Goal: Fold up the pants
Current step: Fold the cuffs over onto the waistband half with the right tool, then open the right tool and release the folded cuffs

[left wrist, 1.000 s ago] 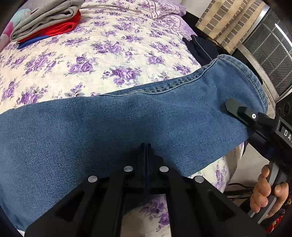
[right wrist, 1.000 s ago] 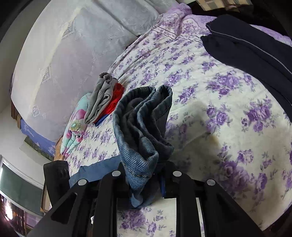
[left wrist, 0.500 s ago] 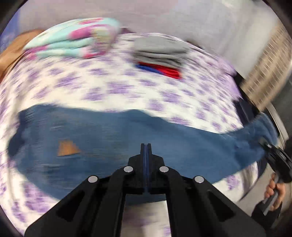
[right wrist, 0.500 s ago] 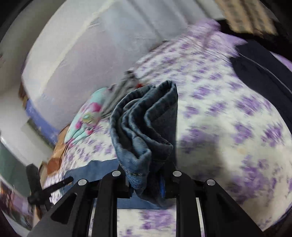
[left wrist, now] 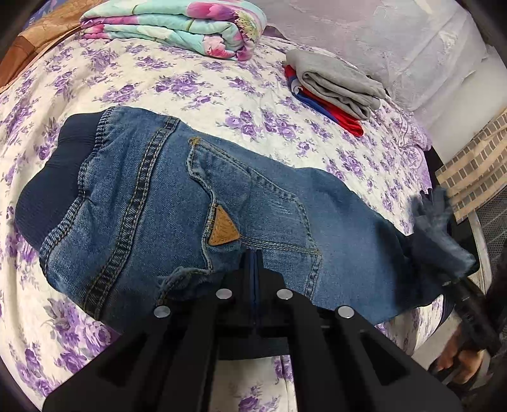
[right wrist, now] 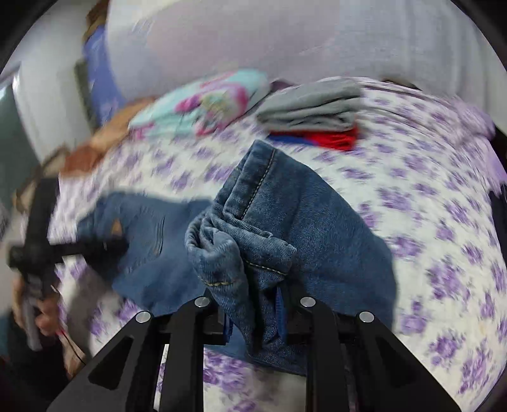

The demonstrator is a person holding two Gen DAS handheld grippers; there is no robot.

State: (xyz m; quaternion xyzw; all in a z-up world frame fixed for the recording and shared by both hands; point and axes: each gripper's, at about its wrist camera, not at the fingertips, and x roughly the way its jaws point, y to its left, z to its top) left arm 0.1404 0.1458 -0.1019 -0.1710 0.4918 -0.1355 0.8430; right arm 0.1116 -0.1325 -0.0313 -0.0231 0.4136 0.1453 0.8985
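Blue jeans lie across the floral bed, waistband at the left, back pocket with a tan triangular patch up. My left gripper is shut, its tips at the near edge of the jeans below the pocket; whether it pinches the denim is not clear. My right gripper is shut on the bunched leg hems and holds them above the bed. In the left wrist view the hems hang at the far right. The left gripper shows blurred at the left of the right wrist view.
A folded pastel floral blanket lies at the back of the bed. A stack of grey, red and blue folded clothes sits at the back right. The purple-flowered bedspread ends at the right near a brick-pattern curtain.
Both grippers have swung left. The left one moved from the leg up to the seat of the jeans. The right one carried the bunched hems over toward the waist end.
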